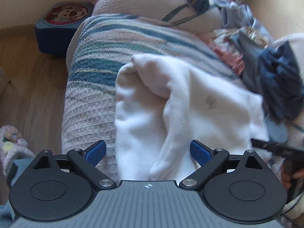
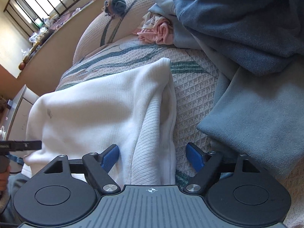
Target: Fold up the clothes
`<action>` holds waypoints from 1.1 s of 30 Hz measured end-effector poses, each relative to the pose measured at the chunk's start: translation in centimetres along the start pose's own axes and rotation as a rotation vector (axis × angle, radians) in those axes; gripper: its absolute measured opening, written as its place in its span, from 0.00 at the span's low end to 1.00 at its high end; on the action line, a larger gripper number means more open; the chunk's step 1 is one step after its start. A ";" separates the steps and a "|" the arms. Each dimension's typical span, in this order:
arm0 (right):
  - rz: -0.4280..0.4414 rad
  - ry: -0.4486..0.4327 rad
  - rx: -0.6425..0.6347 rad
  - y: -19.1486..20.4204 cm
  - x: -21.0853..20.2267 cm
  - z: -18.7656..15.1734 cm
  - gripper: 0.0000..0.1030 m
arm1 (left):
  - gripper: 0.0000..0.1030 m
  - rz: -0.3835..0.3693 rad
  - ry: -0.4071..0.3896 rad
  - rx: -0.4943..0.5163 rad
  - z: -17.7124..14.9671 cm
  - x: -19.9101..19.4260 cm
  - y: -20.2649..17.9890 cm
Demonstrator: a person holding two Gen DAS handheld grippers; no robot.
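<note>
No readable text, label, brand or number on anything in either view

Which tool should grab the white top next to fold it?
Probably the right tool. It is open, and a raised ridge of the white top runs between its fingers. The left tool is open too, above broader, flatter cloth.

Left wrist view: close above, facing the crumpled white knit garment (image 1: 171, 102). Right wrist view: close, opposite side. Shared: garment, patterned woven bed cover (image 2: 191, 87).
</note>
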State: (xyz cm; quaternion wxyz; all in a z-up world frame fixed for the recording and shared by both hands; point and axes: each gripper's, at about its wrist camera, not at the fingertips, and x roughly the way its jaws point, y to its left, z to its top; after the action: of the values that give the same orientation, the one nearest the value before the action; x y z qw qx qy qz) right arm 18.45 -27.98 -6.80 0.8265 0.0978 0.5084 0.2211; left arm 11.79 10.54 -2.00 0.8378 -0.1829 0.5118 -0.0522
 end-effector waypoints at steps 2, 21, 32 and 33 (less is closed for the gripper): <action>0.002 0.002 0.010 -0.2 0.1 0.0 0.78 | 0.93 -0.058 -0.029 -0.022 0.4 -1.2 -0.3; -0.042 -0.056 0.021 0.8 0.1 -1.2 0.61 | 0.41 0.035 -0.098 0.113 -0.9 1.1 -2.2; -0.040 -0.154 -0.054 4.8 -3.7 0.0 0.22 | 0.16 -0.094 -0.175 0.048 1.5 -3.5 -1.6; -0.035 -0.176 -0.068 5.3 -4.3 0.6 0.21 | 0.16 -0.089 -0.195 0.055 2.3 -4.0 -1.6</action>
State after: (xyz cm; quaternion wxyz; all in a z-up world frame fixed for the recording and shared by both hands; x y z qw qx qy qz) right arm 15.94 -25.27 -1.03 0.8746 0.0798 0.4275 0.2143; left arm 12.12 10.71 2.90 0.8853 -0.1865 0.4174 -0.0853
